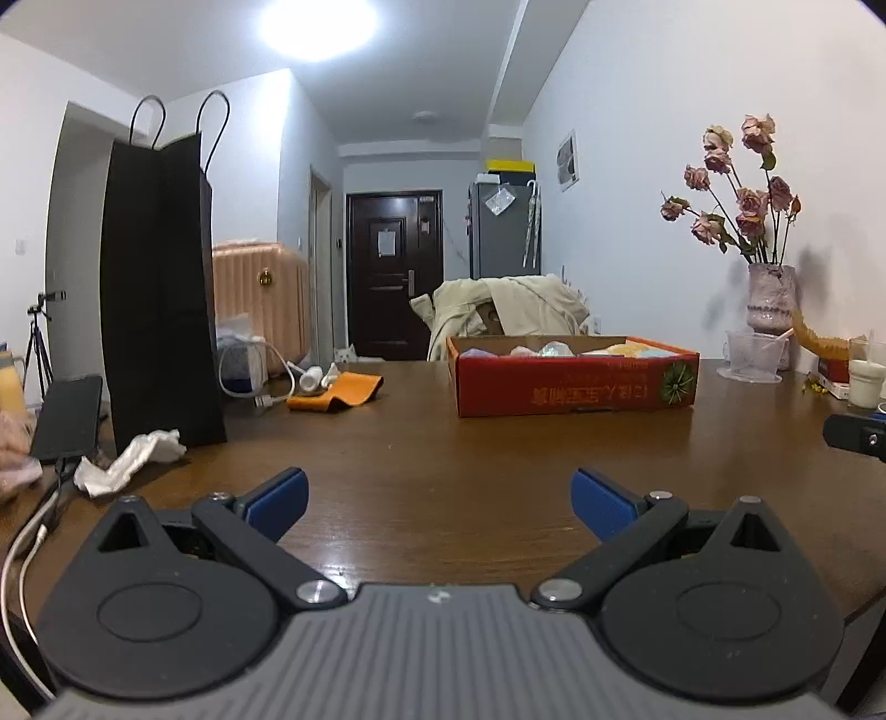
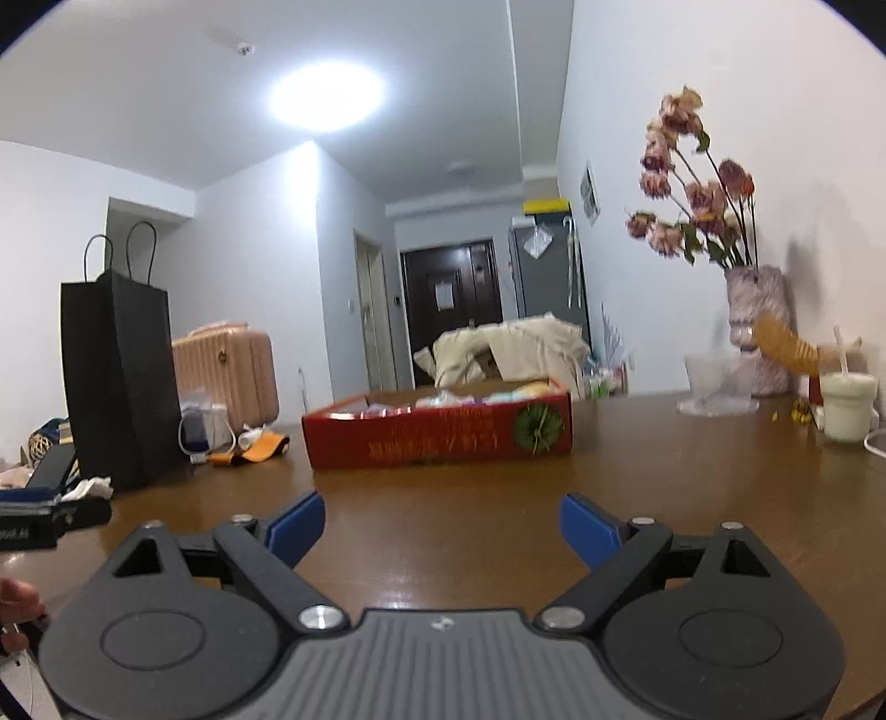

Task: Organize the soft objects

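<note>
Currently both the left gripper point(image 1: 439, 501) and right gripper point(image 2: 442, 526) stand wide and empty above the desk point(image 1: 443, 443), facing the red box point(image 1: 576, 382) holding soft items

white walls point(image 1: 637, 111) and a white ceiling, with a round ceiling light point(image 1: 318, 25) glaring at the top centre of the frame. a dark brown wooden table point(image 1: 432, 437) fills the lower half. at the centre back stands a dark door point(image 1: 394, 274), a grey fridge point(image 1: 504, 230) just to its right. a chair draped in a beige coat point(image 1: 506, 307) sits behind the table.
</note>
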Demonstrator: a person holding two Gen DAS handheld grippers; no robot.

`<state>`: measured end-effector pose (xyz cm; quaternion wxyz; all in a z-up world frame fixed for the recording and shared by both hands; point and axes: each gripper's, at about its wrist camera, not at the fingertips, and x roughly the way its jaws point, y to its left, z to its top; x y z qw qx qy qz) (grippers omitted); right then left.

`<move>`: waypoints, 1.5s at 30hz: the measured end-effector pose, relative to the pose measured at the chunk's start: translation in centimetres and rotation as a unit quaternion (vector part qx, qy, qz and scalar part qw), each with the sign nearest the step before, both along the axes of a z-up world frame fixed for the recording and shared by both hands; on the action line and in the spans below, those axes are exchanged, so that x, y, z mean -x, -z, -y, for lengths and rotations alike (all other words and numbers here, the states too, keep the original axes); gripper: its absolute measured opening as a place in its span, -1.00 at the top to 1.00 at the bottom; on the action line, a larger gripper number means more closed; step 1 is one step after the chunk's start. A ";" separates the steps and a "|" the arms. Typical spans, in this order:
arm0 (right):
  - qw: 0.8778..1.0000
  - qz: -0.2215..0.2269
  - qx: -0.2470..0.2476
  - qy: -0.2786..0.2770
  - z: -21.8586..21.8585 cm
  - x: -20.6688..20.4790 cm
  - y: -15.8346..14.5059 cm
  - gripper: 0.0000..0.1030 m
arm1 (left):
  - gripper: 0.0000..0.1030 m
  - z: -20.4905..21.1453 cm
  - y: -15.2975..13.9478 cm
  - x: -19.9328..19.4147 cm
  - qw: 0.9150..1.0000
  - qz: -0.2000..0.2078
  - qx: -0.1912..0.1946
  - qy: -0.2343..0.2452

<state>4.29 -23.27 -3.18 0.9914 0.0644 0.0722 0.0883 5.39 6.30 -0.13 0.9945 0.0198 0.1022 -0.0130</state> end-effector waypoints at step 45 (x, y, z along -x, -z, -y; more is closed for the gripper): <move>0.997 -0.002 0.049 0.061 -0.9 -0.4 -0.7 -0.86 | -1.00 0.2 0.4 -1.0 1.000 0.004 0.028 0.009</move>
